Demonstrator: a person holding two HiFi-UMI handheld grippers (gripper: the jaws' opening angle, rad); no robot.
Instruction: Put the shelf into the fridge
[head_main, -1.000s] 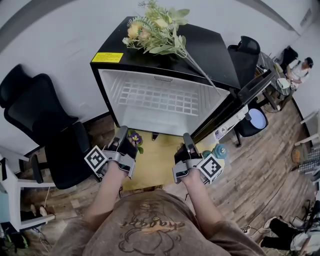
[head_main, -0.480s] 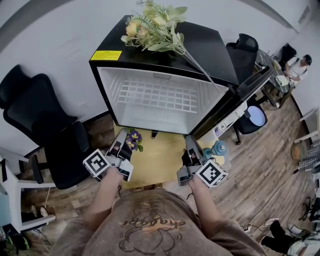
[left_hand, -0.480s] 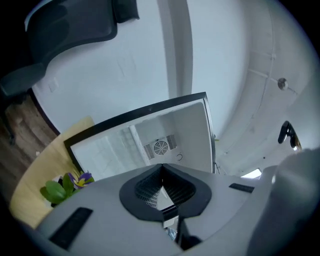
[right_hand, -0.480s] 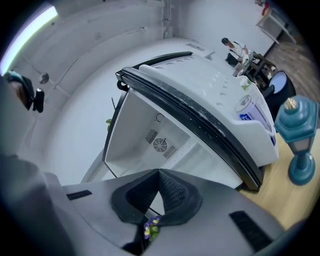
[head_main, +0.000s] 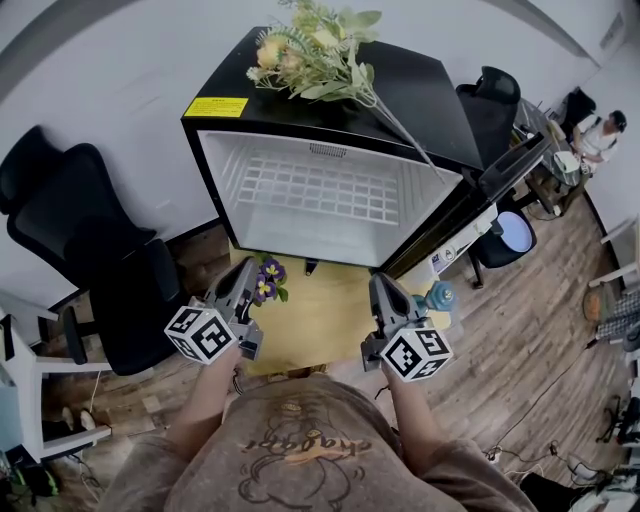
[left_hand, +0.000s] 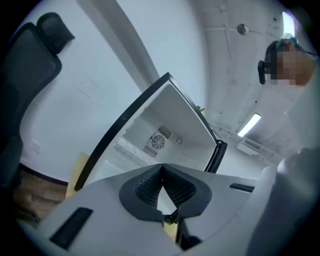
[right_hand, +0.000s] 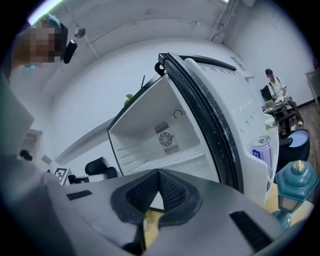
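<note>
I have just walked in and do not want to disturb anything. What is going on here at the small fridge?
A person stands before the open fridge with a gripper in each hand. The left gripper and the right gripper are both shut, hold nothing and touch nothing. The white wire shelf already lies inside the fridge, and the door stands open at the right. A bunch of flowers lies on top.

You wear a taupe cartoon-print T-shirt (head_main: 300, 450); your left gripper (head_main: 243, 272) and right gripper (head_main: 381, 288): grey shells, black ribbed pads (left_hand: 145, 189), black-and-white marker cubes (head_main: 201, 334).
</note>
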